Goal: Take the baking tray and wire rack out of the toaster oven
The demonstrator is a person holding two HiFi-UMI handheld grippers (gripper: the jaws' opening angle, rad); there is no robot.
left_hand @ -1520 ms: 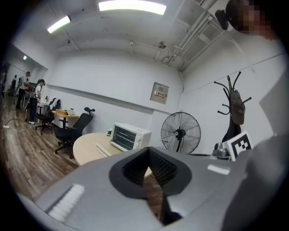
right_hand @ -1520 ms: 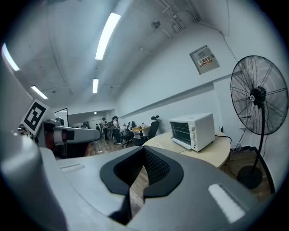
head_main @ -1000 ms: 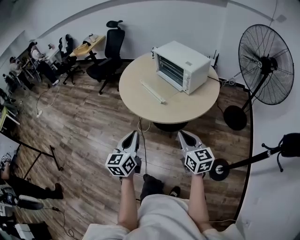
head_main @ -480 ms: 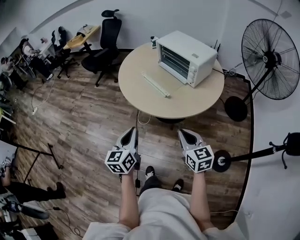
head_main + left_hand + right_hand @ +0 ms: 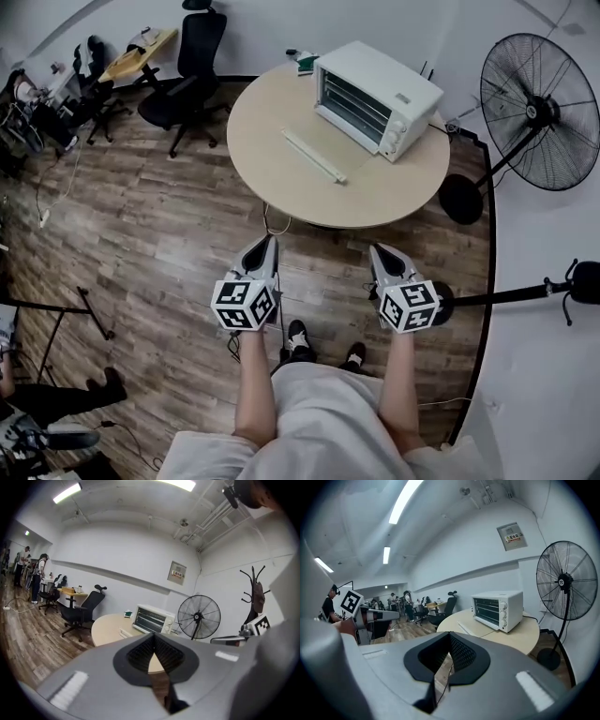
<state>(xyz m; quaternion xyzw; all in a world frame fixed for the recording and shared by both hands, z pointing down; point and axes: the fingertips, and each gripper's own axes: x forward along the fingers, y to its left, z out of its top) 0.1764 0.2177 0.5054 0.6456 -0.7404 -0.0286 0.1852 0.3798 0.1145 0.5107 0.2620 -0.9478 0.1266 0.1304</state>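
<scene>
A white toaster oven stands on the far side of a round wooden table with its glass door closed. Thin rack lines show behind the glass, but I cannot make out the baking tray. My left gripper and right gripper hang over the wooden floor, short of the table's near edge, both shut with nothing in them. The left gripper looks toward the oven across the table. The right gripper also faces the oven.
A long white bar lies on the table in front of the oven, and a small green item sits behind it. A large floor fan stands to the right, with a black stand near my right gripper. Office chairs are at far left.
The person has stepped toward the table, which now lies nearer and larger in the head view. Both grippers came forward with them and stayed shut.
</scene>
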